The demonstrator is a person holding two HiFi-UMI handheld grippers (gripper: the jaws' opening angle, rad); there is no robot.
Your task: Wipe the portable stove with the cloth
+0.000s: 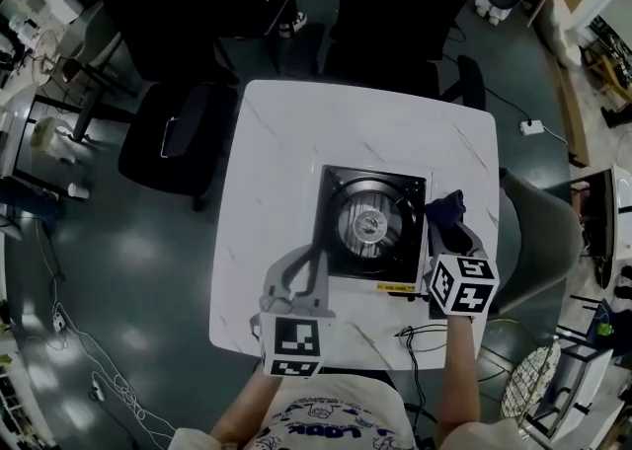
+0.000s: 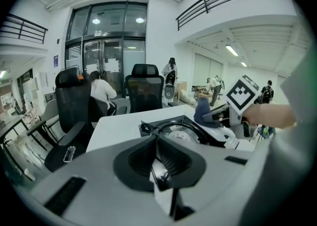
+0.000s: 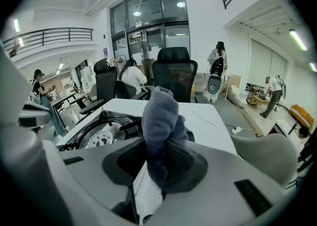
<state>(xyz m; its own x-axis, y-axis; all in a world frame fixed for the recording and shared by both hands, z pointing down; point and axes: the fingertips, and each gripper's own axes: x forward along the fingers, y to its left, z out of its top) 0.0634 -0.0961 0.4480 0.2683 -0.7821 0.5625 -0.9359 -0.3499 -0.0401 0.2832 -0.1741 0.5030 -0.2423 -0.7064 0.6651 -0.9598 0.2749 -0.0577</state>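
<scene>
So the square black portable stove (image 1: pixel 370 221) sits in the middle of the white marble-look table (image 1: pixel 286 142). It has a round black pan support ring around a shiny silver burner plate, and a little yellow label (image 1: pixel 395 287) on the edge nearest the person. The dark blue-grey fleecy cloth (image 1: pixel 444 209) is bunched into a lump right at the stove's right edge.

The left gripper (image 1: pixel 314 265) has its jaws clenched tight together with nothing between them. In the left gripper view the left gripper (image 2: pixel 157 145) points across the stove (image 2: pixel 173 130), which lies just past the jaw tips. From the head view the tips are at the stove's near-left edge, but I can't tell if they actually touch it.

The right gripper (image 1: pixel 449 226) is clamped on the cloth. In the right gripper view the cloth (image 3: pixel 158 116) is pinched between the jaws of the right gripper (image 3: pixel 161 155) and sticks up well above them, with the stove (image 3: pixel 104 133) off to the left of the jaws. Whether the cloth is pressing on the stove, I can't say.
</scene>
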